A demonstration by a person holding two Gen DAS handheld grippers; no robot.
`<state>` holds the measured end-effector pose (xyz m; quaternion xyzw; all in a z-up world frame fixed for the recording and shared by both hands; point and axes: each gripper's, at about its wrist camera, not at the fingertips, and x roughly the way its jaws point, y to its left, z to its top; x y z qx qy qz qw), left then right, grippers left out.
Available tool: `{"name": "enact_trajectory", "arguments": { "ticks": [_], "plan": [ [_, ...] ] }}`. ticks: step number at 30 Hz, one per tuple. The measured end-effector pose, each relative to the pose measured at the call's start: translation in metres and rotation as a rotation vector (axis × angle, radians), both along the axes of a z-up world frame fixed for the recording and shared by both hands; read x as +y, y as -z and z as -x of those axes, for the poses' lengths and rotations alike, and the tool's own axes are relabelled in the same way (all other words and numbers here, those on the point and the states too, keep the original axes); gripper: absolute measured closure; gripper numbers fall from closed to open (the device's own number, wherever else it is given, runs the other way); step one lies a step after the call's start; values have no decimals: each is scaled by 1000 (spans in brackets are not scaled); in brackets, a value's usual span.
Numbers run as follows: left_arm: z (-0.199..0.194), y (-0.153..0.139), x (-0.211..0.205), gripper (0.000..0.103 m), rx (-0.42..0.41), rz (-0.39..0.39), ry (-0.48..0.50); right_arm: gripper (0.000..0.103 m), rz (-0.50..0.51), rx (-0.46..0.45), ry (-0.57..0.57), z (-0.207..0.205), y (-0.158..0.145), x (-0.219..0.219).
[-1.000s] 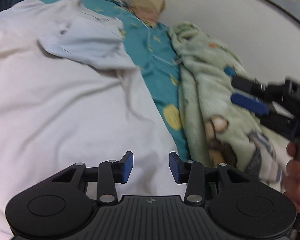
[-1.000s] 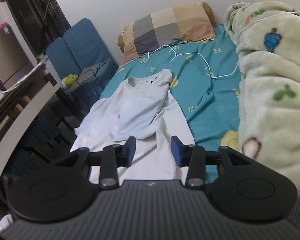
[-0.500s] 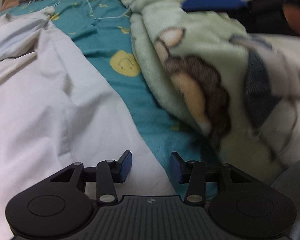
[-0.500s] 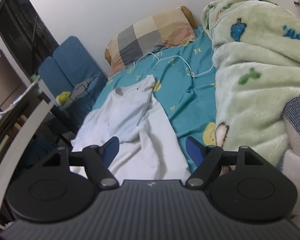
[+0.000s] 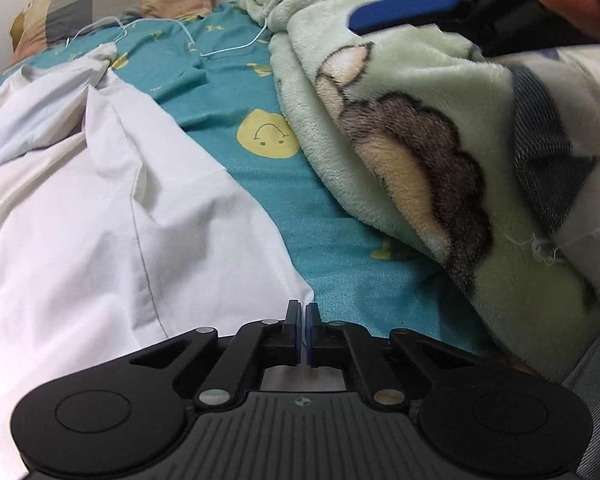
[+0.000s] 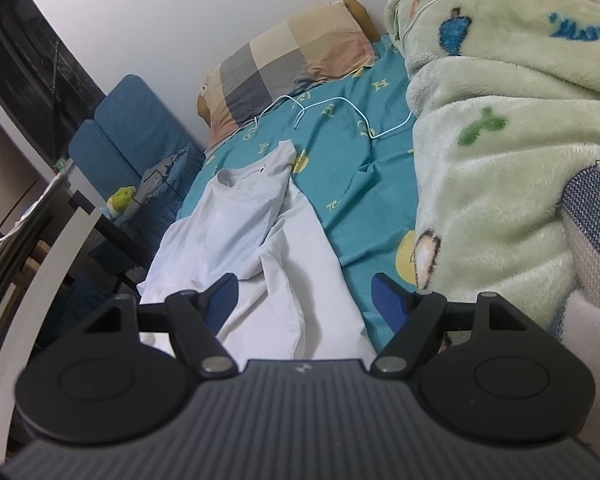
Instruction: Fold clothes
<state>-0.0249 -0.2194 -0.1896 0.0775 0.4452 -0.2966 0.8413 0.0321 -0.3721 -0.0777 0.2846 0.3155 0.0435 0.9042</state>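
**A:** In your left wrist view, where is the garment's edge?

**B:** Your left tool (image 5: 302,334) has its blue pads pressed together right at the lower corner of the white garment (image 5: 100,220). Whether cloth is pinched between them, you cannot tell; the corner ends just at the pad tips. The garment's right edge runs diagonally up and to the left across the teal bedsheet (image 5: 320,200).

**A:** And room on that side?

**B:** A strip of bare sheet separates the garment from the green fleece blanket (image 5: 420,128), which bulges in from the right. Your right tool (image 5: 410,8) hovers above that blanket, one blue pad showing.

**A:** Now the right wrist view?

**B:** Your right tool (image 6: 304,300) is spread wide, holding nothing, above the garment's (image 6: 268,280) near end. The garment lies lengthwise along the bed's left side, collar toward the checked pillow (image 6: 288,60), its left edge hanging at the bed's edge. A white cable (image 6: 340,116) loops on the sheet (image 6: 360,184) beyond the collar. The blanket (image 6: 500,160) fills the right; a blue chair (image 6: 132,132) stands left of the bed.
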Motion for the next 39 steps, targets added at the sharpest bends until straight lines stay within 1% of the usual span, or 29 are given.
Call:
{"name": "enact_trajectory", "arguments": {
  "ticks": [3, 6, 8, 10, 13, 16, 17, 20, 22, 24, 27, 30, 31, 33, 34, 35, 36, 38, 39],
  "plan": [
    [-2, -13, 11, 102, 20, 57, -18, 28, -4, -2, 8, 0, 1, -3],
    [0, -40, 32, 102, 7, 123, -10, 28, -11, -14, 17, 1, 1, -4],
    [3, -62, 54, 102, 6, 176, -12, 28, -13, -33, 23, 2, -1, -4],
    [4, -83, 84, 102, 1, 223, -37, 28, -16, -58, 26, 4, -4, -4],
    [6, -107, 138, 102, 18, 287, -113, 28, -32, -93, 14, 5, -8, -1],
    [5, -116, 193, 102, 64, 326, -224, 28, -14, -101, -11, 2, -10, 8],
    [4, -114, 210, 102, 86, 325, -266, 28, -4, -98, -23, 0, -10, 13],
    [1, -100, 244, 102, 162, 251, -380, 28, 27, -74, -65, -7, -7, 30],
    [-8, -83, 258, 102, 245, 210, -442, 28, 52, -53, -101, -13, -4, 43],
    [-18, -70, 264, 102, 309, 174, -489, 28, 94, -33, -143, -18, -1, 60],
    [-33, -59, 264, 102, 356, 147, -516, 28, 159, -5, -220, -22, 5, 87],
    [-33, -61, 267, 101, 365, 167, -508, 28, 211, 24, -301, -21, 13, 116],
    [-32, -62, 268, 99, 367, 175, -503, 28, 229, 33, -323, -20, 16, 124],
    [-31, -64, 271, 86, 370, 193, -494, 28, 261, 42, -355, -19, 20, 140],
    [-29, -67, 273, 76, 369, 210, -488, 28, 276, 43, -366, -17, 21, 147],
    [-27, -72, 277, 69, 367, 233, -480, 28, 289, 39, -373, -16, 21, 152],
    [-24, -75, 280, 67, 360, 257, -472, 28, 298, 34, -377, -14, 21, 157],
    [-23, -85, 292, 56, 347, 329, -468, 28, 297, 18, -373, -11, 19, 160],
    [-24, -90, 299, 56, 346, 375, -477, 28, 291, 13, -367, -10, 17, 159]
  ]
}}
